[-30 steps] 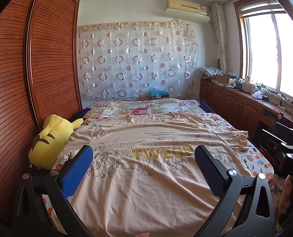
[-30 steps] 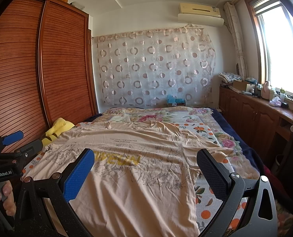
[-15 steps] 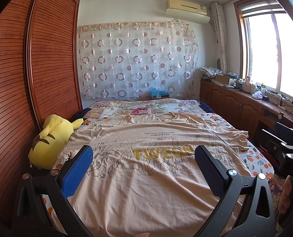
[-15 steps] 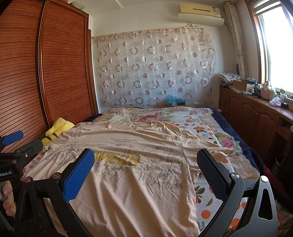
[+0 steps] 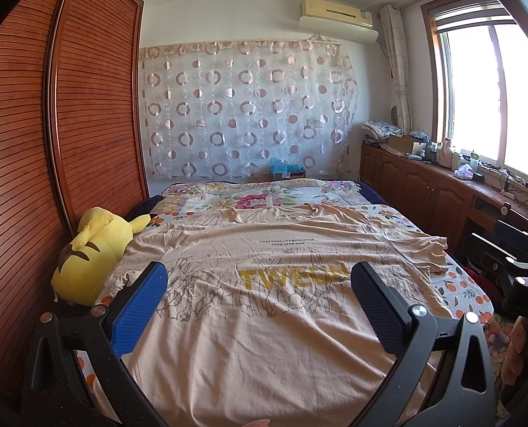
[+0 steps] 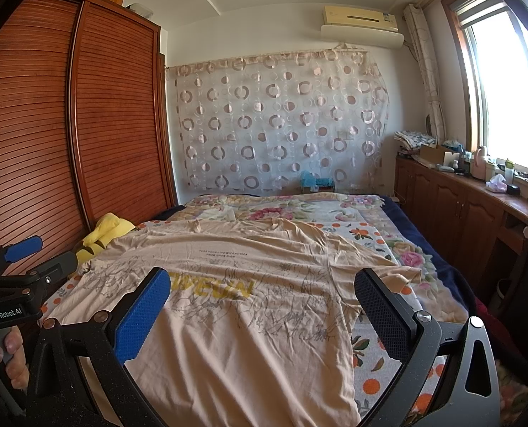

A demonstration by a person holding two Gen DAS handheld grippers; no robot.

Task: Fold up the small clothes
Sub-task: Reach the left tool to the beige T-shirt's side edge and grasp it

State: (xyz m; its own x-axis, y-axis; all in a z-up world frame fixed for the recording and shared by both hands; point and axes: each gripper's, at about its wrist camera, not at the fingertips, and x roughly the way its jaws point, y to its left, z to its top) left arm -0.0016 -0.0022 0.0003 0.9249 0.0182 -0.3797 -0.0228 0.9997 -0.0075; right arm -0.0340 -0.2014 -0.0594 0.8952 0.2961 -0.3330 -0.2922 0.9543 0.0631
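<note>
A yellow plush toy (image 5: 89, 259) lies beside the "TWEUN" shirt (image 5: 264, 302) on the bed (image 6: 399, 249); both grippers' jaws are wide apart, empty.

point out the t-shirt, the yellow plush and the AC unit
t-shirt (image 5: 264, 320): left wrist view, plain chest area below the print.
yellow plush (image 5: 86, 263): left wrist view, its body.
AC unit (image 6: 361, 25): right wrist view, front panel.

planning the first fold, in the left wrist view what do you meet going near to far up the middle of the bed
open left claw → beige t-shirt → yellow TWEUN print → small black text → floral bedsheet → circle-patterned curtain
</note>
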